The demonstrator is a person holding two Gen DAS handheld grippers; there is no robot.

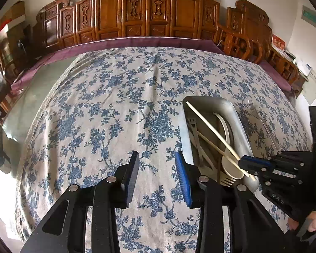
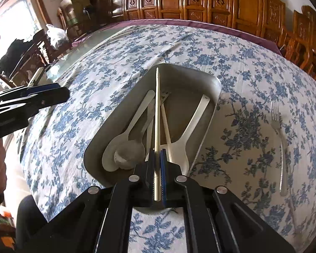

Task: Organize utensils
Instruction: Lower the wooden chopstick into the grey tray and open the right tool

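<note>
Right wrist: tray (image 2: 212, 84) holds spoons (image 2: 126, 145), chopstick (image 2: 157, 105).

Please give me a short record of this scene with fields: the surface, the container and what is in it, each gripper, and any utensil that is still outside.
surface: table with blue floral tablecloth
container: metal tray
in tray: white spoons, other white utensils, a second chopstick
right gripper: shut on a chopstick, over the tray's near end
left gripper: open, nothing between the fingers, over bare cloth beside the tray
outside tray: one fork on the cloth, on the tray's right
</note>
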